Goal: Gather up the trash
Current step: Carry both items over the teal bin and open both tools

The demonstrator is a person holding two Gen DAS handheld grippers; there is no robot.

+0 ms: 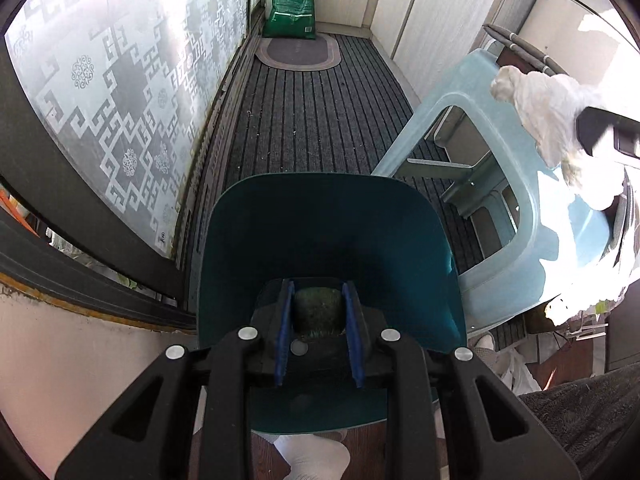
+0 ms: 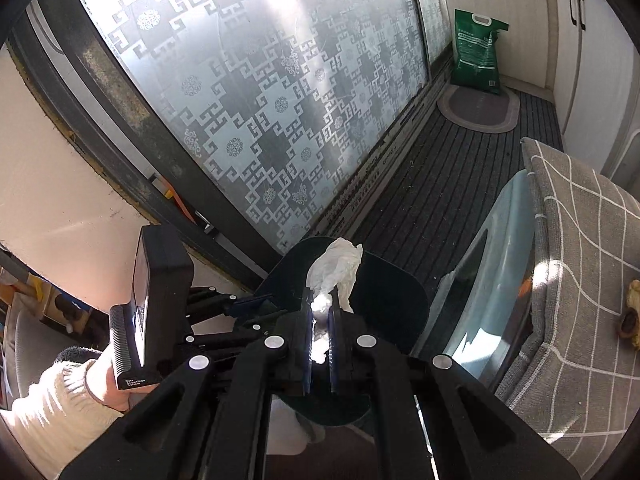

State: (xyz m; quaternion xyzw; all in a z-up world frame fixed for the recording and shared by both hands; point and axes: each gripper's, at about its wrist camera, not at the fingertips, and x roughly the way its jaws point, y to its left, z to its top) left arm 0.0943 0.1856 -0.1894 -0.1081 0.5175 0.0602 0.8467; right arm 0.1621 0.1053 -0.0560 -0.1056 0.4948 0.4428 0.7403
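Between the blue pads of the right gripper (image 2: pixel 320 312) sits the tissue (image 2: pixel 334 268), a crumpled white wad; the jaws are pressed together on its lower end, and its loose top stands up beyond the fingertips. It hangs in the air over the dustpan (image 1: pixel 332 240), near the far rim. From the left wrist view the same tissue (image 1: pixel 548 120) shows at the right edge, above the stool (image 1: pixel 500 168).

The dustpan is dark teal, with a wide curved rim and side walls. The left gripper (image 1: pixel 318 308) holds it by the handle, jaws narrow around a dark greenish grip. Inside the pan the surface looks bare.

To the right of the pan the pale blue stool stands very close, almost at the pan's edge. Beside it in the right wrist view is a grey checked cloth (image 2: pixel 580 248) with some brown scraps on it. To the left runs the door track and the frosted glass door (image 2: pixel 260 100) with a pattern. Between door and stool the striped mat (image 1: pixel 316 120) gives a free lane going far, up to an oval rug (image 1: pixel 298 53) and a green bag (image 1: pixel 294 2). A foot in a white sock (image 1: pixel 312 458) is under the pan
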